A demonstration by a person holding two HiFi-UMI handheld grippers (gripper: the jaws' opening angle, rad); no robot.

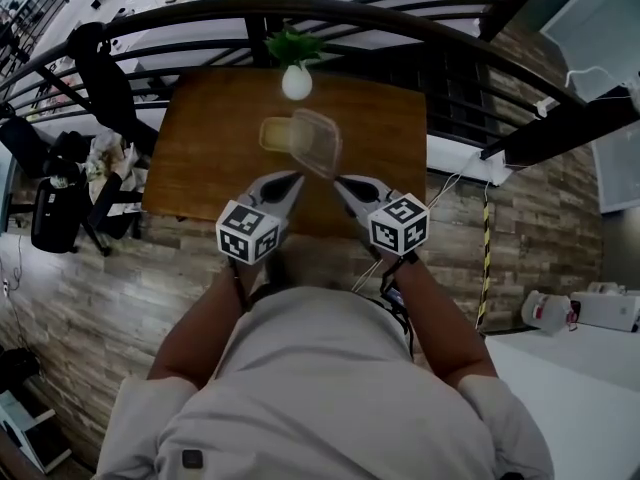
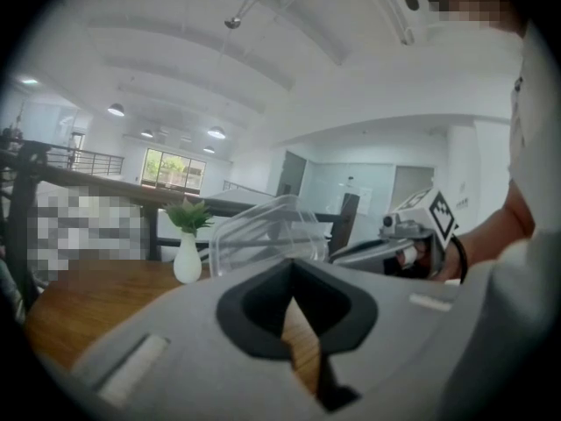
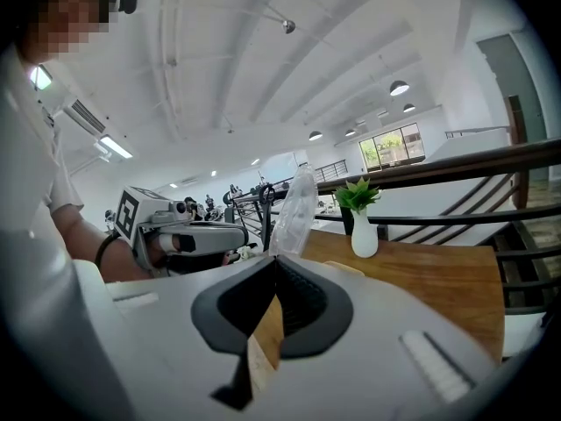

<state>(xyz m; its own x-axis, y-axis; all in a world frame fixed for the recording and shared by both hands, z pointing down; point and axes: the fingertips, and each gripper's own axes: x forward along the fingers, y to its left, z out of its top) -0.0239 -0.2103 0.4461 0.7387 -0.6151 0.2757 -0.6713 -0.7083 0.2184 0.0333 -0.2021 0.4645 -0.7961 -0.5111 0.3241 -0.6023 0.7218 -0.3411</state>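
Right gripper (image 3: 273,260): jaws clamped on the thin rim of a clear plastic tub (image 3: 294,207), seen edge-on rising straight from the tips.
Left gripper (image 2: 292,263): jaws drawn together, nothing showing between them; tips just below the tub's broad face; impossible to tell whether a bit of rim is caught.
Tub's place: up off the wooden table (image 1: 200,158), tilted, between the two grippers.
Beneath it: yellowish shallow tub (image 1: 275,134), flat on the table, partly behind the clear one in the head view.
Further back: white vase (image 1: 296,83) with a green sprig, well apart.
Risk of slipping: probable, with a smooth, bendy wall pinched only at one edge; a twist could free it onto the yellowish tub or off the table's near edge.
Risk of crushing: a harder squeeze might buckle or crack the thin plastic.
Writing: none readable; only black-and-white square markers on the gripper cubes (image 1: 399,224); no label or brand visible on either tub or the vase.
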